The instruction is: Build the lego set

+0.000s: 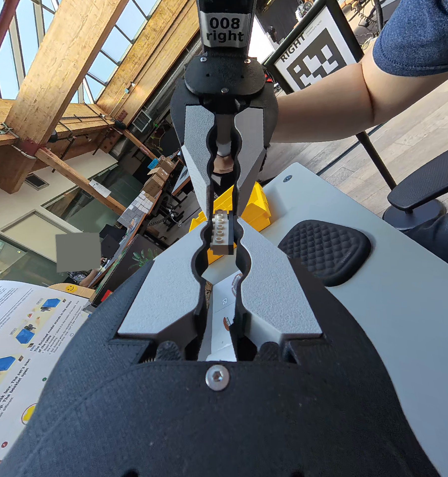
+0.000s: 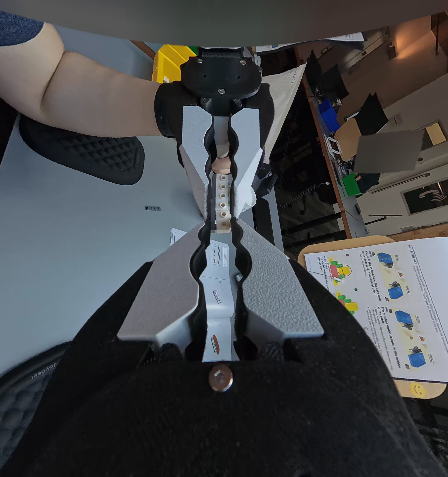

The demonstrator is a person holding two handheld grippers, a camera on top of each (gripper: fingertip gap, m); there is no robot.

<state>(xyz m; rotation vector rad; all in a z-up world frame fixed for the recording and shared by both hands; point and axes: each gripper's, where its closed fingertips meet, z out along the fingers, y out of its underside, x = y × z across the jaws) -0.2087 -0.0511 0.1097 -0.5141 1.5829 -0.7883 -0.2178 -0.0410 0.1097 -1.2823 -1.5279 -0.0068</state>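
1. Far left in the left wrist view, an instruction sheet (image 1: 24, 343) lies at the table's edge, printed with small pictures of blue boxes; in the right wrist view the same sheet sits at the right.
2. The left gripper (image 1: 221, 233) reaches out from the near edge of its own view, its grey fingers (image 1: 176, 278) drawn in close and pinching the near end of a tan studded lego beam (image 1: 221, 233) with a black piece along its right side.
3. The right gripper (image 1: 221, 206) comes in from the far side, tip to tip with the left one, and it too is pinched on that beam, at the far end (the two claws meet over the brick, which hangs above the table).
4. From the right wrist view the tan beam (image 2: 223, 204) shows a row of studs running away between the left gripper's fingers, while the right gripper (image 2: 221, 227) clamps its near end.
5. Below the grippers a small building booklet (image 2: 217, 260) lies open on the grey table (image 1: 372, 335).
6. A small dark grey plate (image 2: 152, 208) with studs lies alone on the table, left of the grippers in the right wrist view.
7. A yellow bin (image 1: 254, 206) stands behind the grippers.
8. A black dimpled wrist pad (image 1: 326, 247) rests on the table to the right, and a bare forearm (image 1: 321, 103) crosses above it.
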